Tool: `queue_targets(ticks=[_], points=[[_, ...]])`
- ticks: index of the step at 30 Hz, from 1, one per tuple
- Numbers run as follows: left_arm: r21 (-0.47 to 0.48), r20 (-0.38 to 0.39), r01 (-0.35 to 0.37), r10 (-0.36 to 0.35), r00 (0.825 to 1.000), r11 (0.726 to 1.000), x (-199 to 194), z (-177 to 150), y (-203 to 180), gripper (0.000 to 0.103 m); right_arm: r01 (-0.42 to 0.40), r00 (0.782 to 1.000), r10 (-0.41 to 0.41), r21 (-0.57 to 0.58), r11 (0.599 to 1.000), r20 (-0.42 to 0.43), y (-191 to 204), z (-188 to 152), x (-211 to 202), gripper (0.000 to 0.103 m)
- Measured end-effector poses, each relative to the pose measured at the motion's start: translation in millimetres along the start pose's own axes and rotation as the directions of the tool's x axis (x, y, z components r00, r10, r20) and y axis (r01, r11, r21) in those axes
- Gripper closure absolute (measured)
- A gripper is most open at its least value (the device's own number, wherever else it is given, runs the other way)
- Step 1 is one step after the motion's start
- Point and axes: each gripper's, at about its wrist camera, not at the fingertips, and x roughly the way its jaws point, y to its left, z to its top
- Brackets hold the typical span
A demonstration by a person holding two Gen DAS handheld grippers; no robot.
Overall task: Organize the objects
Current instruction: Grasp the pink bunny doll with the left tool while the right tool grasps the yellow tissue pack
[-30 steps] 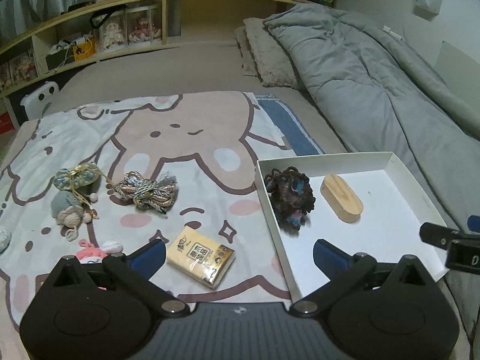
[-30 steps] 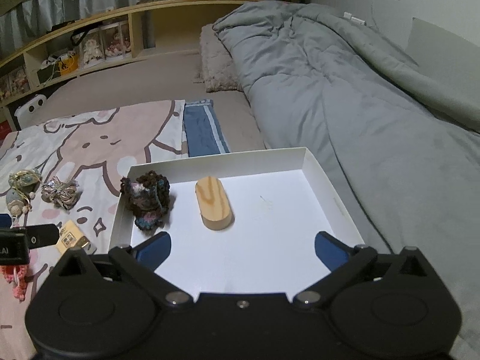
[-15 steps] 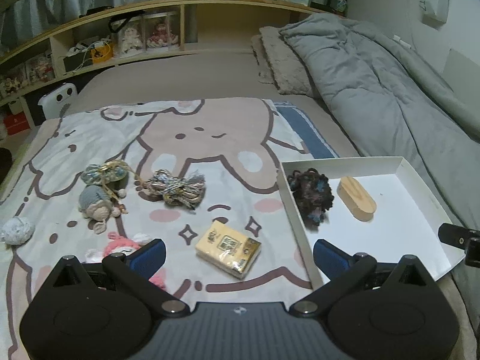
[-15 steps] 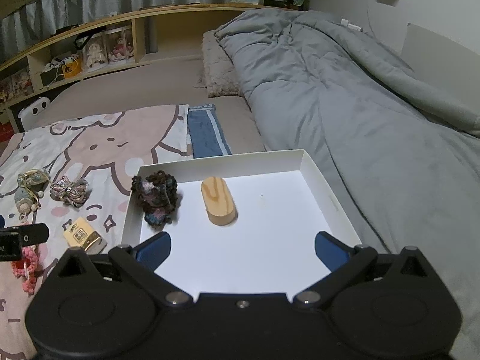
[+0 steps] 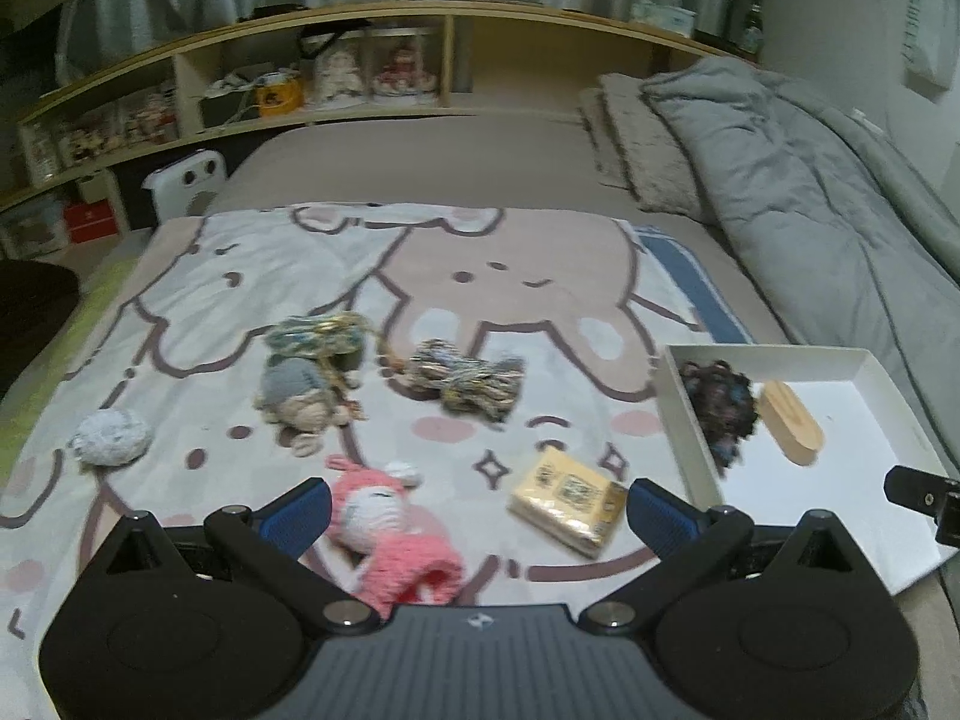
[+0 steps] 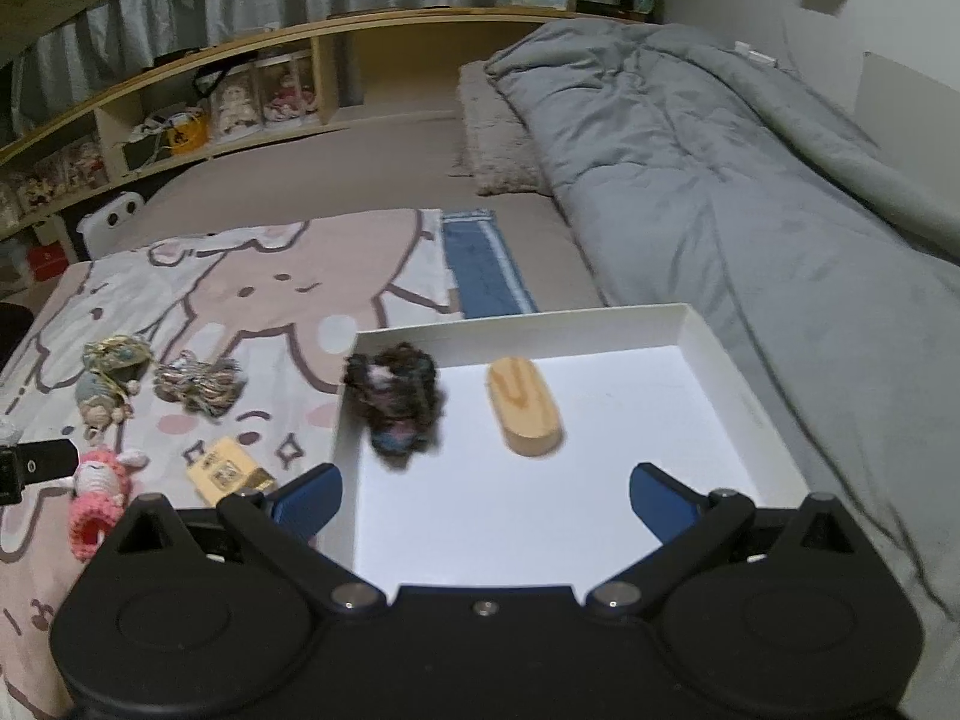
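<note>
A white tray [image 6: 690, 324] on the bed holds a dark yarn bundle [image 6: 399, 399] and an oval wooden block [image 6: 525, 405]; the tray [image 5: 864, 360] also shows at the right of the left wrist view. On the bunny blanket [image 5: 420, 264] lie a pink crochet doll [image 5: 390, 531], a yellow packet [image 5: 567, 501], a multicolour yarn skein [image 5: 465, 381], a grey doll [image 5: 300, 399], a green-gold bundle [image 5: 318, 336] and a grey-white ball [image 5: 111, 438]. My left gripper [image 5: 477, 516] is open above the pink doll and packet. My right gripper [image 6: 486, 495] is open over the tray's near part.
A rumpled grey duvet [image 6: 750, 192] and a pillow [image 6: 498, 138] fill the bed's right side. A wooden shelf [image 5: 360, 66] with figurines runs along the back. A blue cloth strip [image 6: 480, 264] lies beside the blanket.
My left gripper has moved left and back, so the pink doll and the ball have come into view. My right gripper has pulled back slightly from the tray. Both stay open.
</note>
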Motion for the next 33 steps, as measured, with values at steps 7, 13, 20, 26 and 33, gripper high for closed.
queue_targets(ticks=[7,13,20,26,33], points=[[-0.055,0.01,-0.059,0.059,0.998,0.997,-1.7,1.1,30.1,0.0,-0.076,0.997,0.077,-0.033,0.997,0.025,29.4,3.3,5.5,0.0],[-0.101,0.028,-0.087,0.091,0.995,0.991,-4.4,-2.2,49.2,0.0,-0.141,0.988,0.144,-0.058,0.988,0.051,47.5,4.0,11.9,0.0],[-0.144,0.02,-0.106,0.11,0.994,0.984,0.5,-8.1,63.6,0.0,-0.182,0.979,0.189,-0.095,0.979,0.072,65.4,4.8,23.4,0.0],[-0.146,0.014,-0.12,0.123,0.992,0.982,8.9,-12.3,66.4,0.0,-0.214,0.971,0.226,-0.135,0.968,0.084,78.6,4.5,36.9,0.0],[-0.231,-0.05,-0.091,0.082,0.995,0.969,32.8,-20.3,71.7,0.0,-0.298,0.947,0.315,-0.2,0.933,0.059,92.7,1.3,54.6,0.0]])
